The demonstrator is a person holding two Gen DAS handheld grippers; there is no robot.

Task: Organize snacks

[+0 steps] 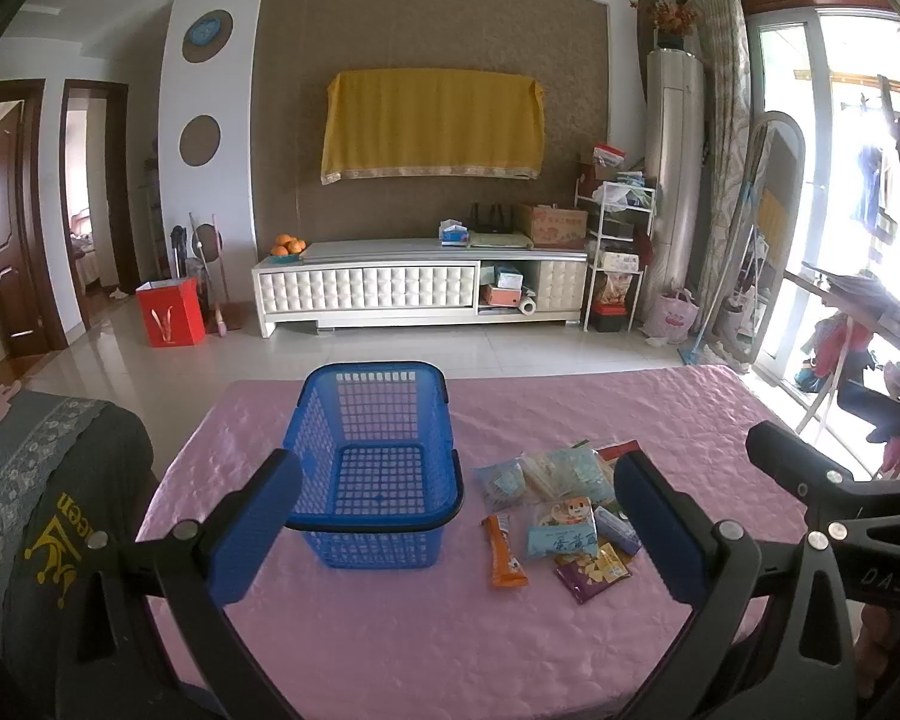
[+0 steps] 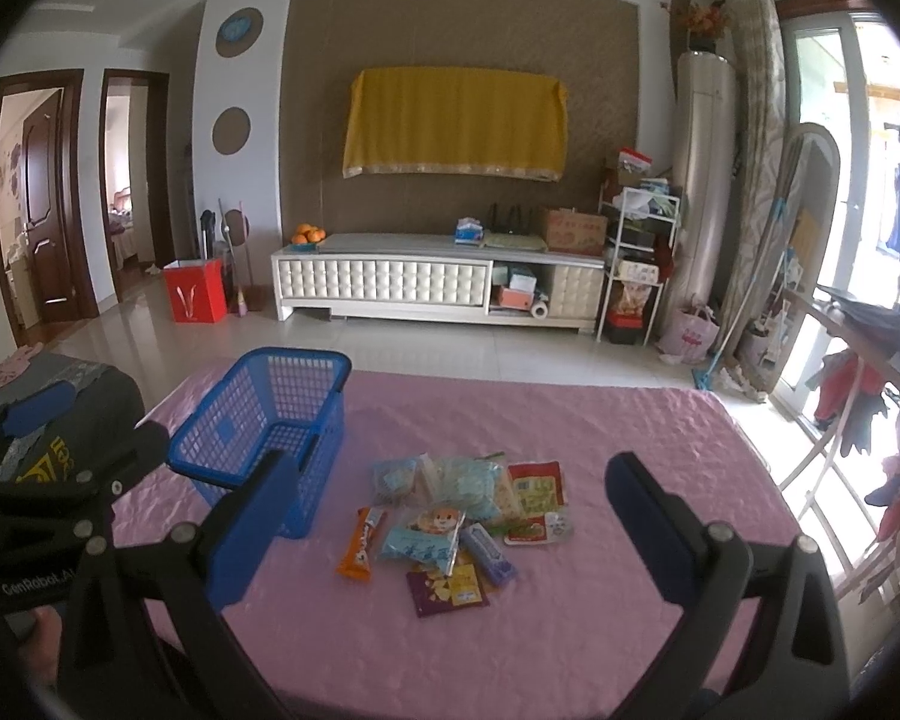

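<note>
An empty blue mesh basket (image 1: pixel 375 462) (image 2: pixel 270 420) stands on the pink tablecloth (image 1: pixel 450 630) (image 2: pixel 630 420). To its right lies a pile of snack packets (image 1: pixel 561 510) (image 2: pixel 456 516): an orange bar (image 1: pixel 504 549) (image 2: pixel 361 542), a purple packet (image 1: pixel 591 570) (image 2: pixel 447 588), light blue pouches and a red packet (image 2: pixel 537 486). My left gripper (image 1: pixel 456 528) is open above the table, its fingers framing the basket and snacks. My right gripper (image 2: pixel 450 522) is open too, with the pile between its fingers. Neither holds anything.
A dark padded seat (image 1: pixel 42 480) sits left of the table. Beyond the far edge are tiled floor, a white TV cabinet (image 1: pixel 420 294), a red bag (image 1: pixel 171 312) and a drying rack (image 1: pixel 858 324) by the right window. My right gripper's body (image 1: pixel 840 480) shows at the right.
</note>
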